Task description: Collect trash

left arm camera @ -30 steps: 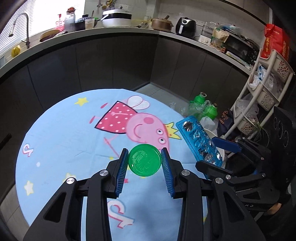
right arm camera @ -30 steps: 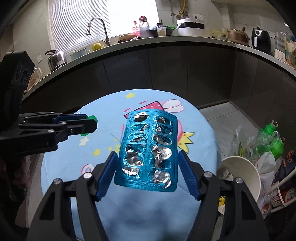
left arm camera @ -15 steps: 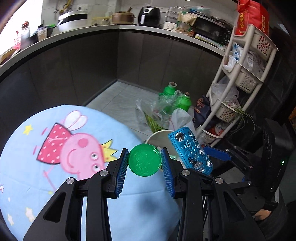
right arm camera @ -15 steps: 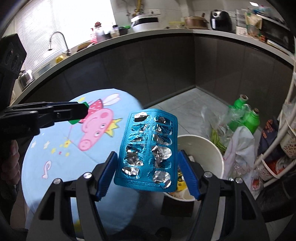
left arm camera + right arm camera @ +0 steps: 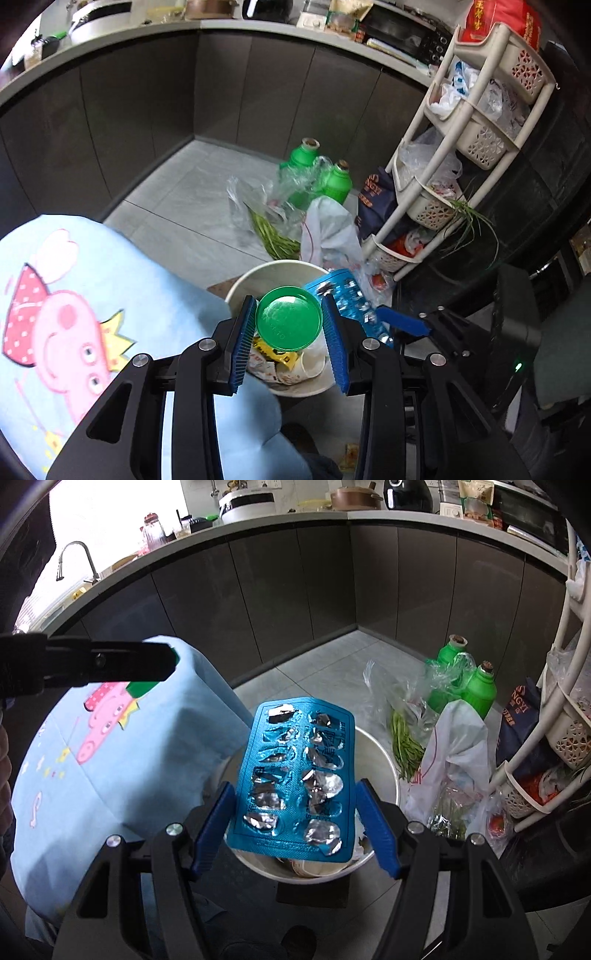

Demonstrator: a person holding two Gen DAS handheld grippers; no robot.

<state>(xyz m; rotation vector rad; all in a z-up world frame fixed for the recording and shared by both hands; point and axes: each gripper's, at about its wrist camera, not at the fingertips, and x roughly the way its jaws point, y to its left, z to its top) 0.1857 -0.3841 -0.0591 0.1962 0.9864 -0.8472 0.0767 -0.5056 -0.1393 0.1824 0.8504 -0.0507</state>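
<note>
My left gripper (image 5: 289, 332) is shut on a round green plastic lid (image 5: 288, 324) and holds it over the white trash bin (image 5: 240, 286) on the floor. My right gripper (image 5: 295, 821) is shut on an empty blue blister pack (image 5: 293, 786) and holds it above the same bin (image 5: 388, 771). The blister pack (image 5: 351, 299) also shows in the left wrist view, just right of the lid. The left gripper's finger (image 5: 110, 661) shows in the right wrist view at the left. The bin holds wrappers and paper cups.
The round table with the light blue cartoon cloth (image 5: 92, 295) is left of the bin. Green bottles (image 5: 332, 181), plastic bags with greens (image 5: 273, 236) and a white bag lie on the floor behind it. A cream basket rack (image 5: 461, 155) stands at the right. Dark cabinets line the back.
Both grippers have swung right, off the table, and down toward the bin. The lid and the blister pack stay gripped. The bin now sits directly under both.
</note>
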